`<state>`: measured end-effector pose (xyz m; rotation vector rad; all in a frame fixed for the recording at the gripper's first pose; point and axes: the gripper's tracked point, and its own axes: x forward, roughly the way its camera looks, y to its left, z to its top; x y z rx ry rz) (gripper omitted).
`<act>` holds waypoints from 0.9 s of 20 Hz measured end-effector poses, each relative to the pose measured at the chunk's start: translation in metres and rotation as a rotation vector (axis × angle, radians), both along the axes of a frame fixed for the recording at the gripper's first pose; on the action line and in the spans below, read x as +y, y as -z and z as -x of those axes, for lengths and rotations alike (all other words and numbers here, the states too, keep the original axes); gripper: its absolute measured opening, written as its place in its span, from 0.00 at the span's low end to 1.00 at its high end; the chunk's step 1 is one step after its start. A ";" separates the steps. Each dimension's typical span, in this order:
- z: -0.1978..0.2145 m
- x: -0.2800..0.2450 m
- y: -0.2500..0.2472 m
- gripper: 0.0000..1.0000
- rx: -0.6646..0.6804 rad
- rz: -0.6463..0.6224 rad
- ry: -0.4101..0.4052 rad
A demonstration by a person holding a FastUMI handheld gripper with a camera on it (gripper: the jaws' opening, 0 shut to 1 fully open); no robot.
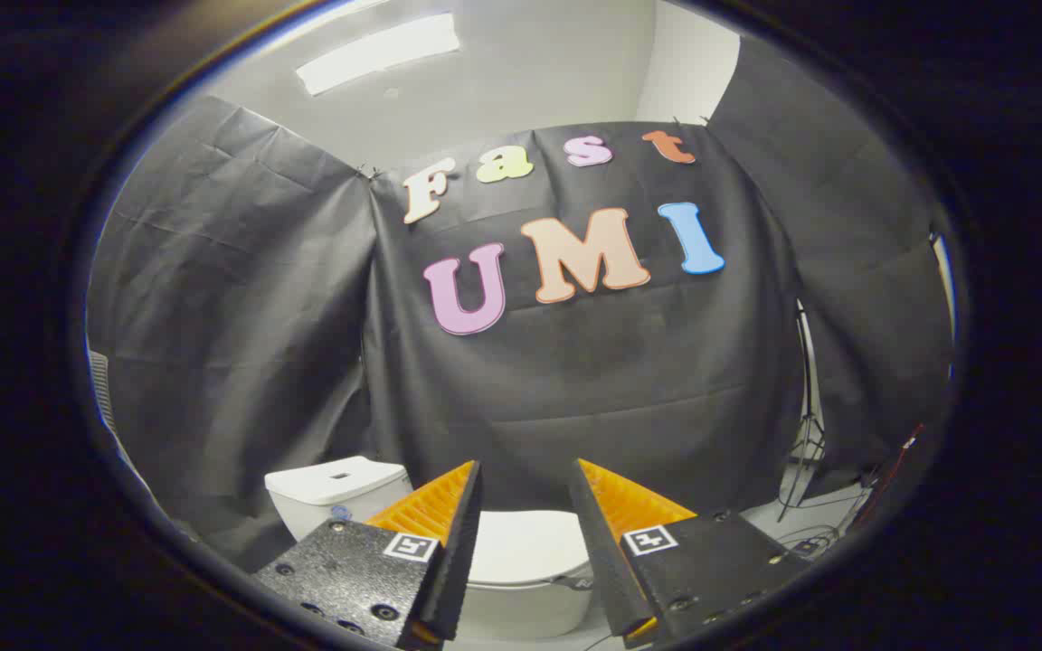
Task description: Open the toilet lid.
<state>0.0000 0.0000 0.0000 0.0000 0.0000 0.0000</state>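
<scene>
Black cloth walls the booth on three sides under a white ceiling with one long light panel (378, 52). Low down, the toilet (521, 588) sits with its lid (525, 547) down (flat on the bowl), seen between and beyond the gripper (525, 479) fingers, which stand apart, released, touching nothing. Its tank (333, 493) lies beyond the left finger.

One toilet (521, 561), one tripod (809, 425), perhaps several cables (824, 529).
</scene>
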 end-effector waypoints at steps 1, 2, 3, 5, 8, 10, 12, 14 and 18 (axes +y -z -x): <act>0.003 -0.001 0.002 0.60 0.003 -0.002 0.005; 0.005 -0.002 0.005 0.60 0.005 -0.005 0.010; 0.007 -0.004 0.007 0.60 0.007 -0.008 0.016; 0.011 -0.005 0.010 0.60 0.008 -0.013 0.022; 0.014 -0.009 0.016 0.60 0.017 -0.025 0.034; 0.016 -0.010 0.019 0.60 0.021 -0.041 0.041; 0.016 -0.012 0.021 0.60 0.021 -0.054 0.047; 0.017 -0.013 0.022 0.60 0.018 -0.063 0.052; 0.015 -0.017 0.025 0.60 0.019 -0.103 0.059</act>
